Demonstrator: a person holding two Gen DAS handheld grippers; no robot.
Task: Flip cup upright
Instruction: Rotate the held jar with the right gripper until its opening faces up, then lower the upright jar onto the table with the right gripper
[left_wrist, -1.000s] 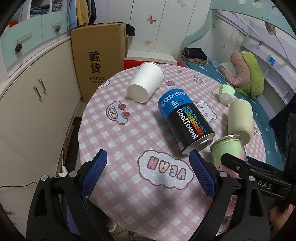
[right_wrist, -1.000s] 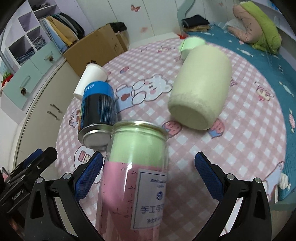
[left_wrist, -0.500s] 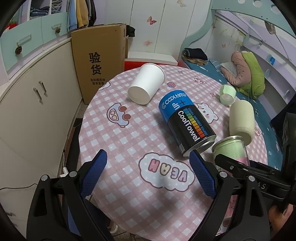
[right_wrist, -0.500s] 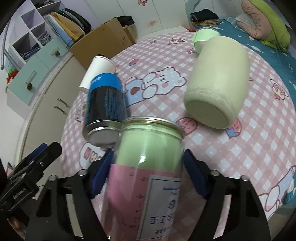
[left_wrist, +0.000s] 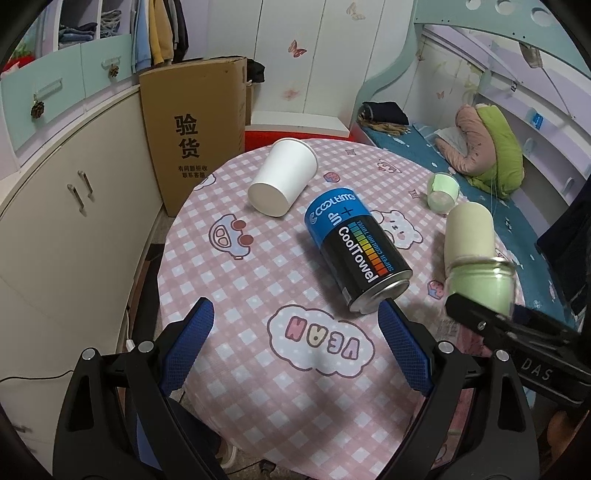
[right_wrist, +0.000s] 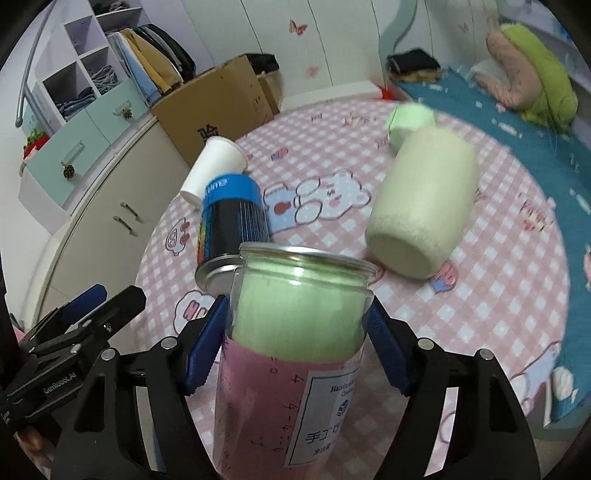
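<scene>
My right gripper (right_wrist: 297, 334) is shut on a clear green-and-pink jar (right_wrist: 299, 332), holding it tilted with its silver rim pointing away; it also shows in the left wrist view (left_wrist: 480, 284). A white paper cup (left_wrist: 282, 182) lies on its side at the far left of the round pink checked table (left_wrist: 229, 295). A blue-black CoolTowel can (left_wrist: 356, 254) lies on its side mid-table. A pale cream cup (right_wrist: 423, 206) lies on its side at the right. My left gripper (left_wrist: 295, 347) is open and empty over the table's near edge.
A small green cup (left_wrist: 441, 192) lies beyond the cream cup. A cardboard box (left_wrist: 195, 129) stands behind the table against white cabinets (left_wrist: 74, 206). A bed with blue sheet (left_wrist: 424, 147) lies to the right.
My right gripper has closed on the green-and-pink jar and lifted it. The left gripper has drawn back slightly and stays open.
</scene>
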